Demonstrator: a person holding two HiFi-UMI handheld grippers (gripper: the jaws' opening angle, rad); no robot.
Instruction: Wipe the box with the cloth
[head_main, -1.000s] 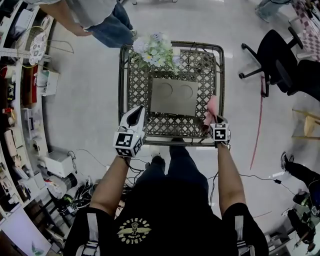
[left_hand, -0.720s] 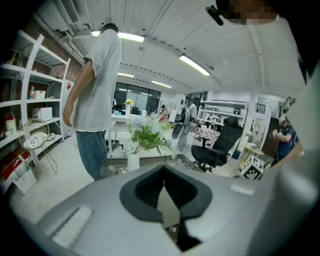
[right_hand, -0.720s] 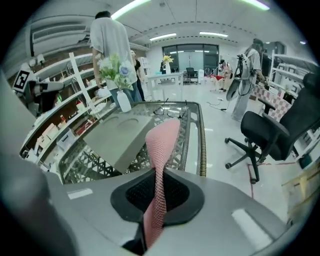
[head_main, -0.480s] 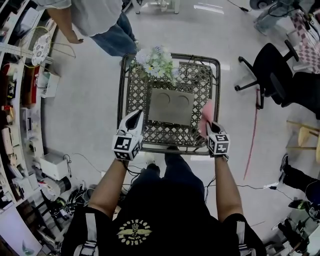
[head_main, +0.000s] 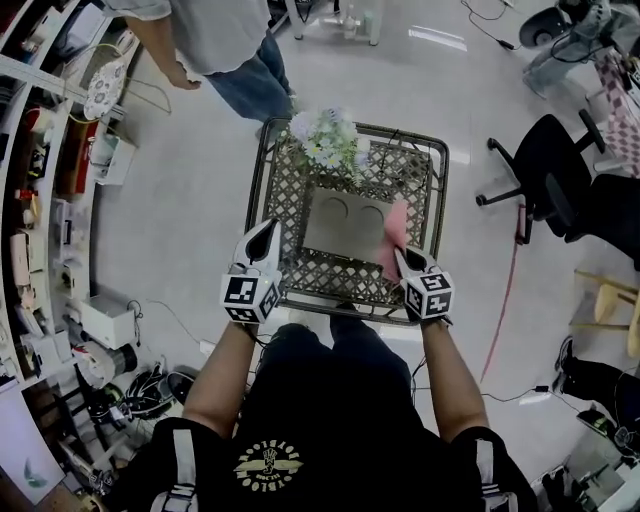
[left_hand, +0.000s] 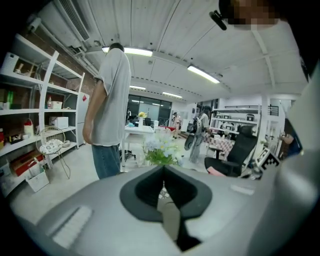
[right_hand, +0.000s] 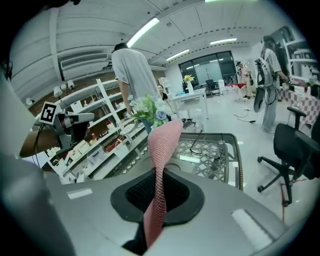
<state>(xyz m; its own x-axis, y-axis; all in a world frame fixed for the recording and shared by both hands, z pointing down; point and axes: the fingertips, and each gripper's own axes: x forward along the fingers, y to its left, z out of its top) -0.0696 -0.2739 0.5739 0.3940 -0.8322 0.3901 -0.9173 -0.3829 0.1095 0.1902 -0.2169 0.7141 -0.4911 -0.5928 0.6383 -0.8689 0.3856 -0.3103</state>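
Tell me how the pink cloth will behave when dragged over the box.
The cloth is probably soft: it bunches into a narrow strip where the right gripper pinches it. Likely light, since its free end stands up unsupported. Its mesh weave may snag on the lattice table.

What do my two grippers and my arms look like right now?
The left gripper and right gripper both have pale grey shells tapering to black-lined jaws. Each carries a cube with black-and-white square markers. The person wears a black short-sleeved T-shirt with a yellow emblem and grey shoulder straps.
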